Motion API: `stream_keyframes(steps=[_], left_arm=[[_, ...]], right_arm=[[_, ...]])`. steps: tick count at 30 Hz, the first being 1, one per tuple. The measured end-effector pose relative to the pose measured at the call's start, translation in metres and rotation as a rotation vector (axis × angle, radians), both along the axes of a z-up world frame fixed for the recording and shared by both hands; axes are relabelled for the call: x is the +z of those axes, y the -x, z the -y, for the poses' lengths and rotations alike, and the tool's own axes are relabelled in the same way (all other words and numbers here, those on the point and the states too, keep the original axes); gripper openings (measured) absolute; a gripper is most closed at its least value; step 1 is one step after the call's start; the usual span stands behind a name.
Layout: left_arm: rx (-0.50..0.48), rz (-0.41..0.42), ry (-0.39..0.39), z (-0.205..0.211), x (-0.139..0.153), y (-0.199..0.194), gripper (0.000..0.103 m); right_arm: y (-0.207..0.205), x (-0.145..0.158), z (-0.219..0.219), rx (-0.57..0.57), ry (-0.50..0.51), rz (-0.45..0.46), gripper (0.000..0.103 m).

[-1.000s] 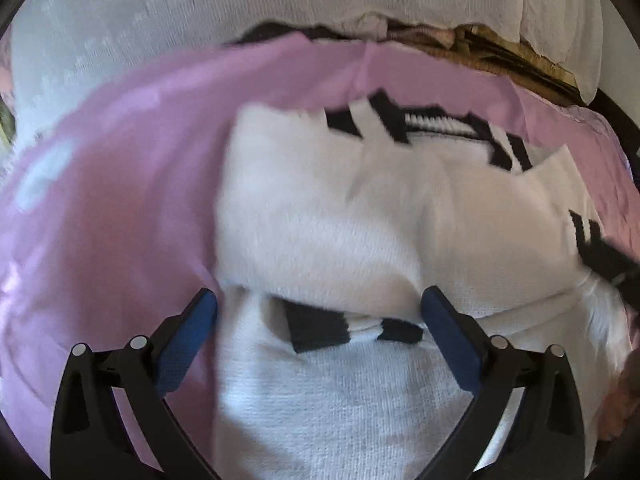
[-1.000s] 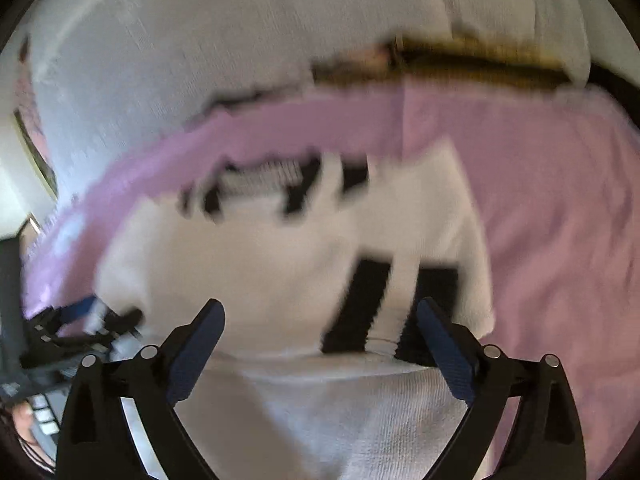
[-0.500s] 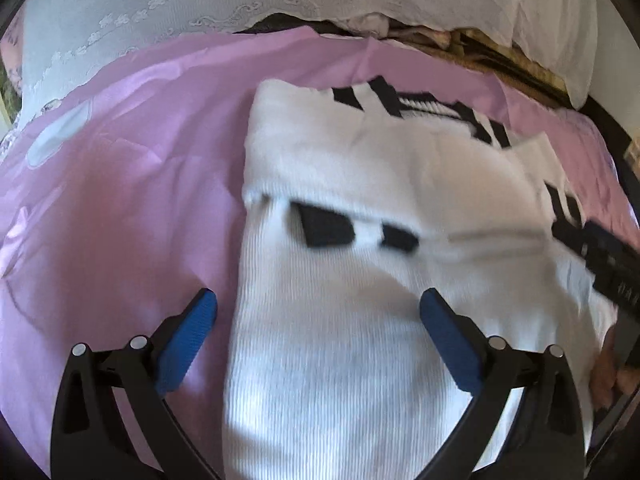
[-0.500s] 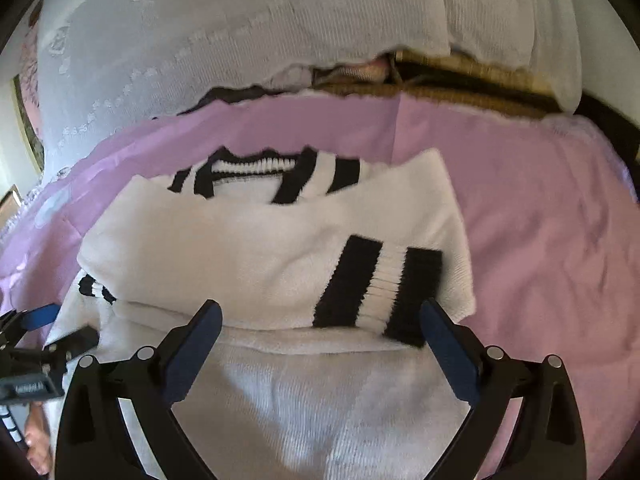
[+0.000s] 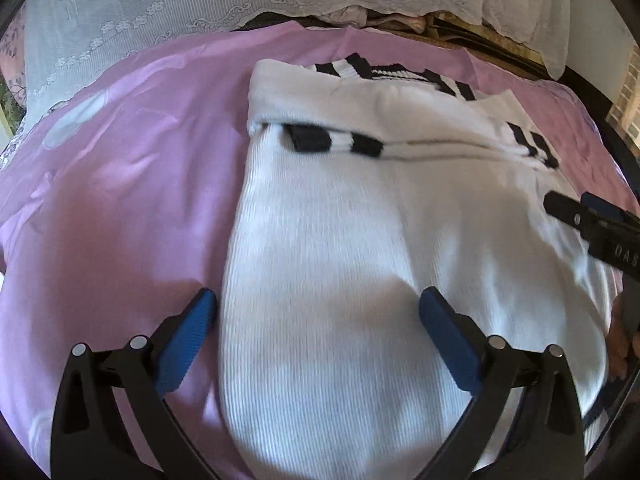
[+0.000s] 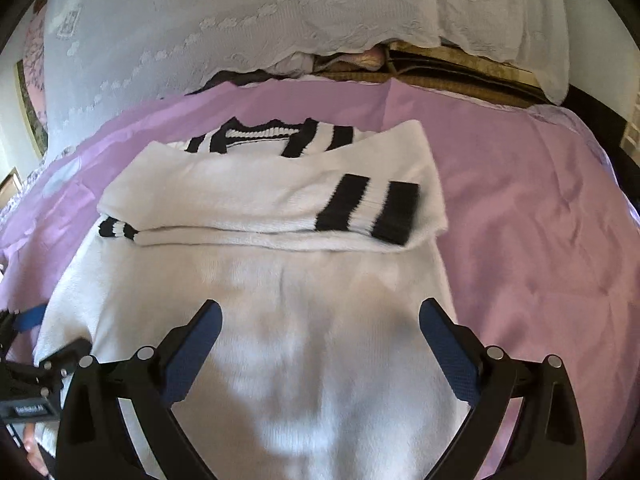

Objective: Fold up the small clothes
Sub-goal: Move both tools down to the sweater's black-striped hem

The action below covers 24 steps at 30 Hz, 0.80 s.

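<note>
White sweater's (image 5: 328,240) hem cut off at six o'clock in both wrist views, its lower body motion-blurred near the left claw (image 5: 318,316), right claw (image 5: 592,224) clipped at three o'clock, person's hand (image 6: 34,450) mostly hidden at seven o'clock.

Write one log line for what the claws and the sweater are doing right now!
left claw: open, over sweater | right claw: open, over sweater | sweater: flat on pink sheet, sleeves folded across

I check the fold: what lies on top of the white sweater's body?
Both sleeves lie folded across the white sweater, black-striped cuffs showing. The chest beneath them is hidden.
</note>
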<state>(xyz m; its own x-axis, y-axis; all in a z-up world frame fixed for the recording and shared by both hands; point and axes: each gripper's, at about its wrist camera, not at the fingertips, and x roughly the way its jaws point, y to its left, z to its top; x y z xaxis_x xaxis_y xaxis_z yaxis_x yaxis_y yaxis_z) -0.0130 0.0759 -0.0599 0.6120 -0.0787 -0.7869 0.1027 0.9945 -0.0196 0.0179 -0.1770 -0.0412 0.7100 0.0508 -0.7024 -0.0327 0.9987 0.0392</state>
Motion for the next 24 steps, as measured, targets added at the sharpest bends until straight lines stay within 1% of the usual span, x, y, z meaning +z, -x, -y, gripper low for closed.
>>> stream_keyframes(steps=[3,7,9,10,11,14,16,17,19,21,24], left_arm=[[-0.004,0.001,0.008,-0.002,0.000,0.015,0.099],[-0.021,-0.013,0.050,-0.007,-0.002,0.038,0.099],[-0.032,-0.018,0.070,-0.011,-0.004,0.050,0.099],[-0.034,-0.018,0.074,-0.011,-0.004,0.053,0.099],[-0.038,-0.016,0.080,-0.012,-0.004,0.060,0.099],[-0.038,-0.005,0.106,-0.017,-0.004,0.077,0.099],[-0.040,-0.003,0.149,-0.022,-0.003,0.088,0.099],[-0.047,-0.008,0.158,-0.024,-0.003,0.093,0.099],[-0.057,0.004,0.154,-0.025,-0.002,0.105,0.099],[-0.064,0.012,0.160,-0.026,0.000,0.116,0.099],[-0.092,0.008,0.189,-0.028,0.000,0.129,0.099]], right_arm=[[0.015,0.000,0.012,-0.027,-0.051,0.005,0.099],[0.036,-0.001,0.031,-0.066,-0.116,0.015,0.099],[0.047,-0.007,0.040,-0.071,-0.163,0.000,0.099],[0.053,-0.013,0.044,-0.066,-0.189,-0.031,0.099],[0.058,-0.015,0.045,-0.060,-0.200,-0.037,0.099],[0.082,-0.018,0.043,-0.038,-0.183,-0.036,0.099],[0.095,-0.019,0.039,-0.008,-0.170,-0.044,0.099],[0.100,-0.019,0.038,0.000,-0.169,-0.049,0.099],[0.113,-0.020,0.039,0.027,-0.186,-0.056,0.100],[0.127,-0.020,0.046,0.052,-0.231,-0.054,0.100],[0.148,-0.021,0.062,0.090,-0.365,-0.045,0.100]])
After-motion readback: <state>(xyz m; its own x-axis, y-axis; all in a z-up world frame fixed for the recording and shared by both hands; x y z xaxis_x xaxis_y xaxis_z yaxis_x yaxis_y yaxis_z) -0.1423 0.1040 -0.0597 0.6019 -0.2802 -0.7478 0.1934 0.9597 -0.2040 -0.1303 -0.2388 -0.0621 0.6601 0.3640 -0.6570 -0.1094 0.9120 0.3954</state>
